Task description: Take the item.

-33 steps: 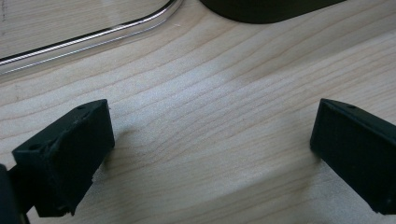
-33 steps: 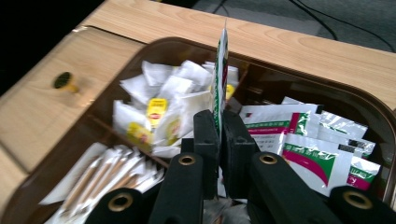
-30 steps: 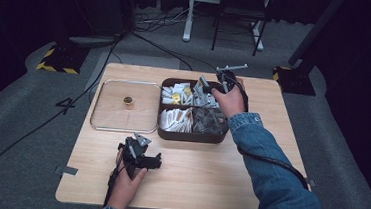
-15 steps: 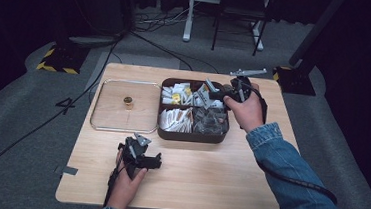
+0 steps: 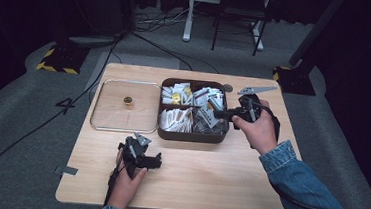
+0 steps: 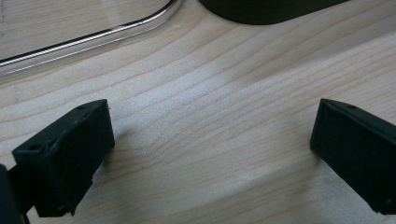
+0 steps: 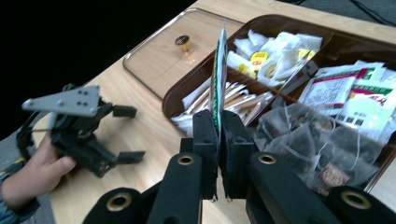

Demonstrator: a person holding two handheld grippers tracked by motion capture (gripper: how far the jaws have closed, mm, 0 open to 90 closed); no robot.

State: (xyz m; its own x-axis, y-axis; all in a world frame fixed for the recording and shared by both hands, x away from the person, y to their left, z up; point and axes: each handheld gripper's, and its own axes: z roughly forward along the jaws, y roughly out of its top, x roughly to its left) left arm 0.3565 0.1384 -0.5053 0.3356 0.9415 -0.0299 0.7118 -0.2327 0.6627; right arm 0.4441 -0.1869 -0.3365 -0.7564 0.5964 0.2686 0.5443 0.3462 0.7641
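At the near edge of the wooden worktop (image 5: 202,181), the person's left hand rests with the left hand-held gripper (image 5: 156,161) lying low on the wood. Its two black jaws stand wide apart with nothing between them; in the left gripper view there is bare wood grain in the gap, and the jaws point toward the near wall of the brown tray (image 5: 191,136).

Farther in and to the right, the right hand-held gripper (image 5: 219,114) is clamped on a thin sachet (image 7: 218,70). In the right gripper view the jaws press together on the packet's lower end, and the packet stands upright, edge-on to the camera, its long axis running straight out along the jaws. From the high view this gripper sits over the right half of the tray, jaws aimed left across the compartments, so the sachet is held above the tray and not lying in it.

The tray is split into compartments holding white packets, sticks and clear tea-bag pouches. To its left, just beside it, lies a clear lid (image 5: 110,106) flat on the wood, with a small gold knob (image 5: 128,100) at its middle.

The relation that likely decides the next move: the open left gripper lies to the near left of the held sachet, well apart from it, while the right hand already has it. Beyond the worktop are grey floor and dark stands.
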